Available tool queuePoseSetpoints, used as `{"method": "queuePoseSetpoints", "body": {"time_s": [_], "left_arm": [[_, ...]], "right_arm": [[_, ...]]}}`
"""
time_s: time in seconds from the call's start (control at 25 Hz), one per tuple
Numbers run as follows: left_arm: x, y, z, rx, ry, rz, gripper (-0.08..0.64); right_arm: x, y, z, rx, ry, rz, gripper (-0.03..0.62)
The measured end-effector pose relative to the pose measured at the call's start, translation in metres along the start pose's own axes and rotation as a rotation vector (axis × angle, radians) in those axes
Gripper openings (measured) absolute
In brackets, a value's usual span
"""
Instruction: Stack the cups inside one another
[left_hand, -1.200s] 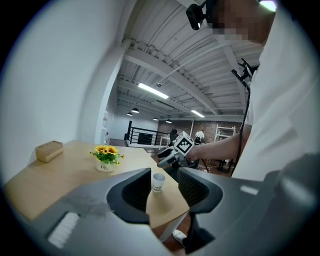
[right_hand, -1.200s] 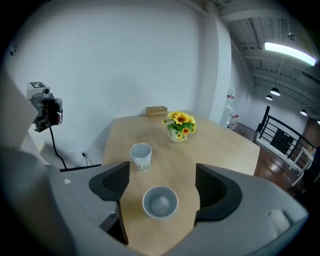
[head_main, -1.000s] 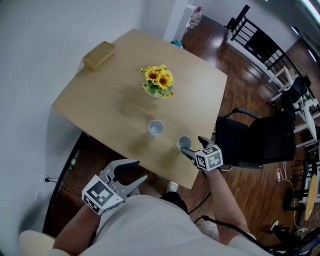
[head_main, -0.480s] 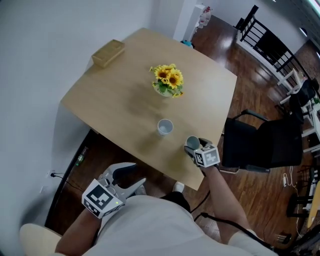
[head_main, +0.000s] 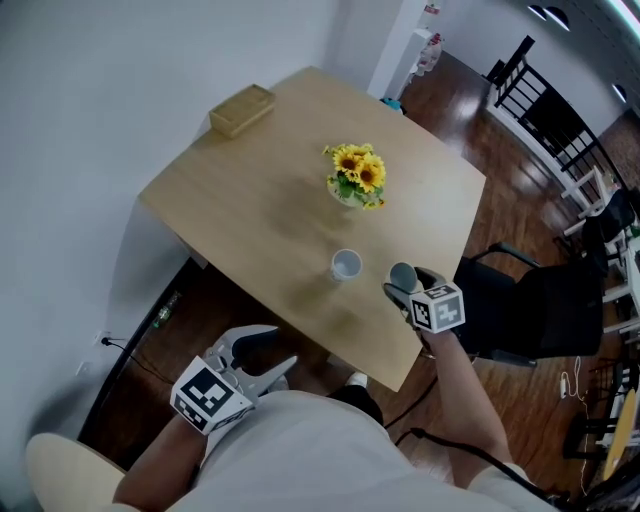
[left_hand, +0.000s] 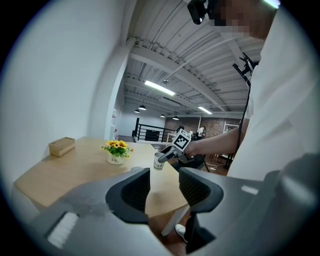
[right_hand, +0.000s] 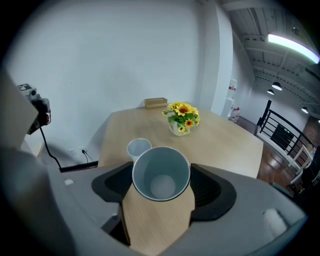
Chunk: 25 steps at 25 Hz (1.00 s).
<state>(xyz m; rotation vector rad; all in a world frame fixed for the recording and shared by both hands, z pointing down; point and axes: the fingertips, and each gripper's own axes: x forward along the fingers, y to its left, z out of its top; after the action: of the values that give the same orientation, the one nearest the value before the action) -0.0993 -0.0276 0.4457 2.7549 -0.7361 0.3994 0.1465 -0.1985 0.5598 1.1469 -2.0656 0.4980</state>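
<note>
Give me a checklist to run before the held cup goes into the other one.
1. Right gripper shut on the grey cup: ok.
2. Grey cup empty: ok.
3. White cup upright on the table, mouth open: ok.
4. Nothing between the two cups; sunflower vase stands farther back: ok.
5. Grey cup lifted clear of the table: cannot tell.
6. Left gripper open, empty, off the table: ok.

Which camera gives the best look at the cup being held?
The right gripper view: the held cup fills the middle, open mouth toward the camera, between the fingers. The head view shows the cup small beside the marker cube; the left gripper view shows the cup tiny and far off.
</note>
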Motion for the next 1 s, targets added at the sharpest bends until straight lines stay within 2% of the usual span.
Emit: {"method": "queuePoseSetpoints", "body": {"time_s": [0.2, 0.4, 0.76, 1.0], "left_arm": [[-0.009, 0.005, 0.001, -0.004, -0.017, 0.027, 0.193], [-0.021, 0.014, -0.001, -0.006, -0.038, 0.072, 0.193], [-0.044, 0.022, -0.014, -0.069, -0.045, 0.141, 0.193], [-0.047, 0.018, -0.017, -0.087, -0.045, 0.139, 0.193]], "right_arm": [[-0.001, 0.022, 0.047, -0.042, -0.047, 0.057, 0.365], [0.018, 0.047, 0.073, -0.093, -0.06, 0.109, 0.365], [0.055, 0.067, 0.077, -0.111, -0.025, 0.174, 0.367], [0.054, 0.071, 0.075, -0.08, -0.046, 0.186, 0.383]]}}
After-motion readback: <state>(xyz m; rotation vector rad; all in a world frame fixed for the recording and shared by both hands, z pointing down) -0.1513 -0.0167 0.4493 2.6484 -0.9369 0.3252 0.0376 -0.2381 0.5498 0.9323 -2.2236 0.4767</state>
